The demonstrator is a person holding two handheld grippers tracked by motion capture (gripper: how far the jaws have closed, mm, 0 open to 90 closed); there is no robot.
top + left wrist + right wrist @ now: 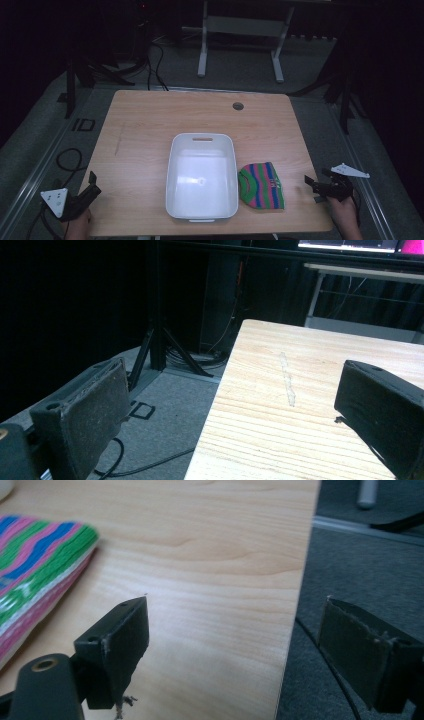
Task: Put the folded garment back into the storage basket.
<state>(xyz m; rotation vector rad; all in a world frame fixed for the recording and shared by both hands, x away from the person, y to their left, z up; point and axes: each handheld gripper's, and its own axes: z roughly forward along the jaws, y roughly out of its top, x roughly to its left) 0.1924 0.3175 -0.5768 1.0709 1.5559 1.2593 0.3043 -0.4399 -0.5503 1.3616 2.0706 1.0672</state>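
- The stripy cloth (262,185) lies folded on the table (145,140), near the front right corner, just beside the white tub (202,175).
- The right gripper (311,184) is at the table's right edge, near the cloth, its jaws wide and holding nothing.
- The left gripper (93,183) is at the front left corner, its jaws wide and holding nothing.

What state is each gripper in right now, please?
Left gripper: open, nothing between its jaws, at the table's left edge.
Right gripper: open, holding nothing, apart from the striped cloth.
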